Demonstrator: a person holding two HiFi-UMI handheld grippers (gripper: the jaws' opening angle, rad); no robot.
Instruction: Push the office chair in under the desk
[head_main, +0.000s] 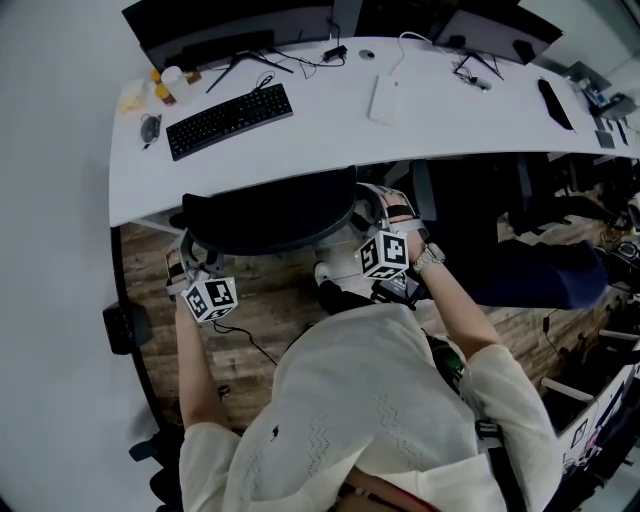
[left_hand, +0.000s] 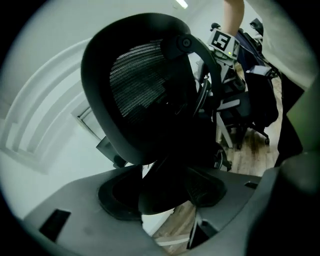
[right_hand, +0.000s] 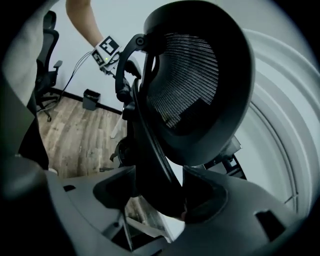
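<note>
Office chair | backrest against table edge at person's 12 o'clock, seat hidden beneath | left gripper jaws clenched on backrest's 9 o'clock rim, right gripper jaws clenched on 3 o'clock rim | push looks nearly complete; letting go remains
</note>
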